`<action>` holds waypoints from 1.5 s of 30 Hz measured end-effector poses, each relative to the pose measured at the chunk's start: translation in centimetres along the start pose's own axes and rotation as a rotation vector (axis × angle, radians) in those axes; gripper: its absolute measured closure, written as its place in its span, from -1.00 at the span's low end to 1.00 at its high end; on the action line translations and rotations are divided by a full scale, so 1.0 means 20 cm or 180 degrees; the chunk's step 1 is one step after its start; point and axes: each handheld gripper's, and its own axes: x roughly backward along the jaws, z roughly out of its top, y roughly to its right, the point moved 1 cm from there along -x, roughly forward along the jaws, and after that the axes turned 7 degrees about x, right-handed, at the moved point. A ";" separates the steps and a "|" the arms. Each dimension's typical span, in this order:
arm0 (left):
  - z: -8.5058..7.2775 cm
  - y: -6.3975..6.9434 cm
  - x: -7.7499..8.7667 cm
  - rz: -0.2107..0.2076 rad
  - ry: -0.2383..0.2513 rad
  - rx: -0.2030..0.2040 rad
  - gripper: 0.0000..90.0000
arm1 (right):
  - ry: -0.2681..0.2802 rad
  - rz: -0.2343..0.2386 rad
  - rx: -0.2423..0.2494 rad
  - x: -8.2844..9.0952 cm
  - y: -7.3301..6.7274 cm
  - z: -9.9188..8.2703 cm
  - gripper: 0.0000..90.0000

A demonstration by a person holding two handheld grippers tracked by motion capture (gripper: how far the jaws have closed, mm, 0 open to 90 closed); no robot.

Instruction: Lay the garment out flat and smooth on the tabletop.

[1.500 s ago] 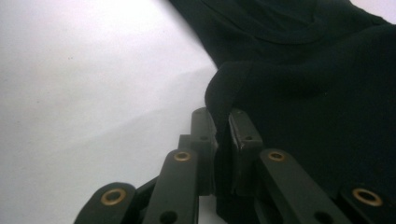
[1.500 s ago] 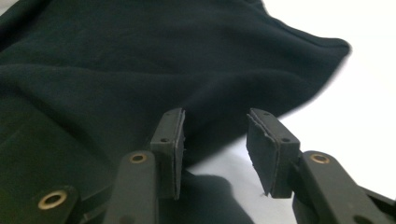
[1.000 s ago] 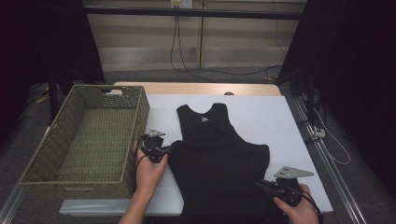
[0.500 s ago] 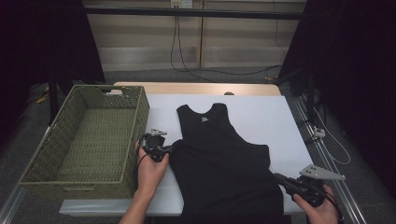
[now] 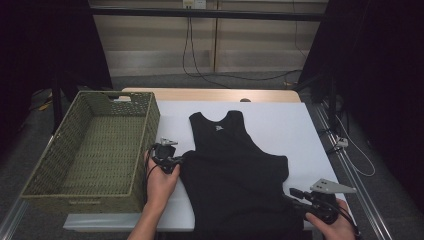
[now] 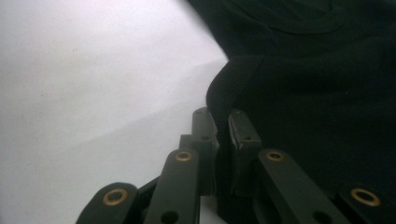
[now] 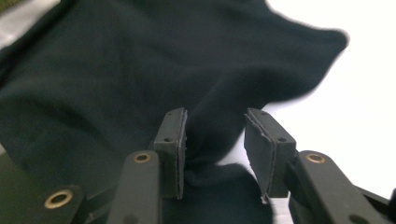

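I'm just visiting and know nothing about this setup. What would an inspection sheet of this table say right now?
Surface: white table, bare around the garment.
Job's things: black tank top lying flat, neck away from the person; woven basket at its left, nothing inside.
Clutter: nothing seen.
Grippers: left gripper shut on the tank top's left edge; right gripper at the right hem, jaws have just been opening, cloth between them but not pinched.
Cables: black cables hang on the back wall; one trails over the floor at right.
Surroundings: dark curtains on both sides, grey floor.
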 end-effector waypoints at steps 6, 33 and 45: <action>0.00 0.00 0.00 -0.0011 -0.0004 -0.0039 0.85 | -0.0206 0.0075 0.0083 -0.10 -0.06 0.00 0.34; 0.00 0.00 0.00 -0.0025 -0.0003 -0.0018 0.85 | -0.0144 0.0012 0.0058 0.02 0.01 -0.02 0.46; 0.00 0.00 0.00 -0.0014 -0.0008 -0.0038 0.85 | -0.0327 -0.0017 0.0224 -0.02 -0.04 -0.01 0.95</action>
